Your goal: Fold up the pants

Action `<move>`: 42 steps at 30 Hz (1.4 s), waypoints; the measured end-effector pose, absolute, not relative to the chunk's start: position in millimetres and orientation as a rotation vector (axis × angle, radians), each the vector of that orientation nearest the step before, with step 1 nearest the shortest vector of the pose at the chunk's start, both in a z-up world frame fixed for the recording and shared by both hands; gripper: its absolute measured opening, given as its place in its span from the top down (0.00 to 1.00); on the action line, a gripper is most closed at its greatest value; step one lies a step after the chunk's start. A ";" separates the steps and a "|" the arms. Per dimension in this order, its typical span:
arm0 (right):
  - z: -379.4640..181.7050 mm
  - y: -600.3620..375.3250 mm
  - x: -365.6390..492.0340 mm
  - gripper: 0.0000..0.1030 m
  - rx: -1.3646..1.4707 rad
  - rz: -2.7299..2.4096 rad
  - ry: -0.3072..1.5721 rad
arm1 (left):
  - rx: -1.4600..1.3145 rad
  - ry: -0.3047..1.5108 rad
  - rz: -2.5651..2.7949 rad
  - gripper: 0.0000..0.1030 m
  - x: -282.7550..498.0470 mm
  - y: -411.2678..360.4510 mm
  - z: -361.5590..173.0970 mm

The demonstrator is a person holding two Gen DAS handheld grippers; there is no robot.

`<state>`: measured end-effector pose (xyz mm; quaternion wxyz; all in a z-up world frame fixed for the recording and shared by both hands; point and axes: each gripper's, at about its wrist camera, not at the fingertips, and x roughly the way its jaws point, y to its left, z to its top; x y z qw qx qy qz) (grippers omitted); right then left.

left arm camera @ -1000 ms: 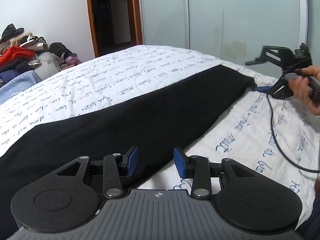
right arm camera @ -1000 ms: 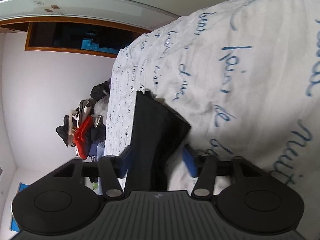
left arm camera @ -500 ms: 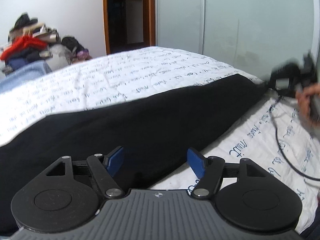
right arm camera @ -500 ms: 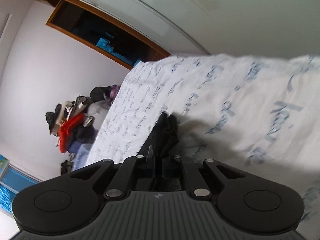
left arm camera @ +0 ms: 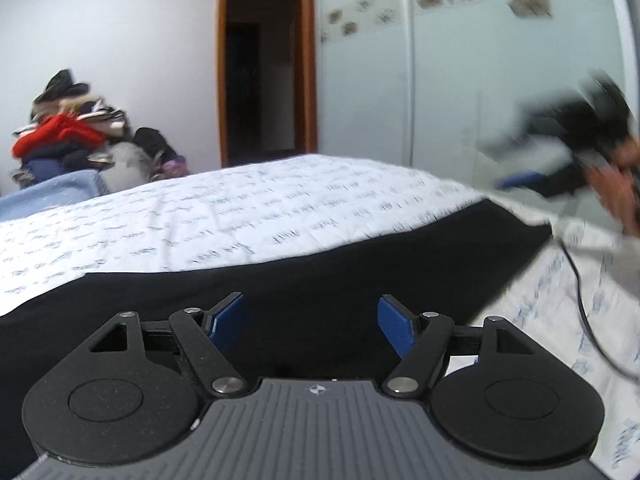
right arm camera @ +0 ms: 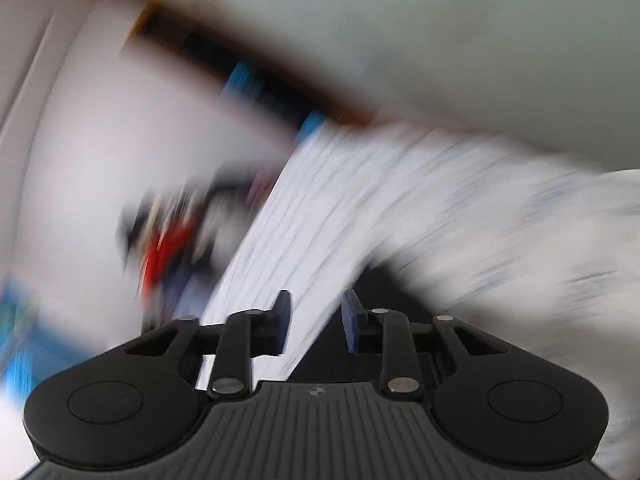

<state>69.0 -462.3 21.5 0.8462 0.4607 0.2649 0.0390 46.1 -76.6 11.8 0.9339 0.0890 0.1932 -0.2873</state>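
Observation:
Black pants (left arm camera: pixel 320 272) lie flat as a long strip across the white bedspread (left arm camera: pixel 224 208). My left gripper (left arm camera: pixel 310 328) is open and empty, low over the near part of the pants. My right gripper (right arm camera: pixel 314 324) is open with a gap between its blue pads; its view is badly blurred. A dark patch of the pants (right arm camera: pixel 384 292) shows just beyond its right finger. In the left wrist view the right gripper (left arm camera: pixel 516 180) is a blur in the air above the far end of the pants.
A pile of clothes (left arm camera: pixel 68 140) sits beyond the bed's far left side. An open doorway (left arm camera: pixel 260 88) and frosted wardrobe doors (left arm camera: pixel 460 80) stand behind the bed. A black cable (left arm camera: pixel 588 300) trails over the bedspread at the right.
My right gripper, shut on the pants' far end half a second ago, has opened, let go and lifted. My left gripper has opened wider and moved over the pants.

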 end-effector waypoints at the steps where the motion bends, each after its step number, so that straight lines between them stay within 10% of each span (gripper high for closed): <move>1: 23.8 -440.4 91.0 0.38 0.935 0.165 0.621 | 0.203 0.422 -0.595 0.26 48.5 -82.6 5.7; 11: 17.8 -298.0 223.1 0.30 0.365 0.452 1.013 | 0.131 0.609 -0.608 0.14 75.3 -79.5 -2.6; 18: 19.5 -234.4 188.5 0.90 -0.318 0.516 0.985 | 0.124 0.616 -0.610 0.11 79.4 -77.5 -4.2; 42: 1.7 -261.0 208.6 0.89 -0.175 0.363 0.877 | 0.126 0.624 -0.609 0.09 80.6 -81.4 -5.1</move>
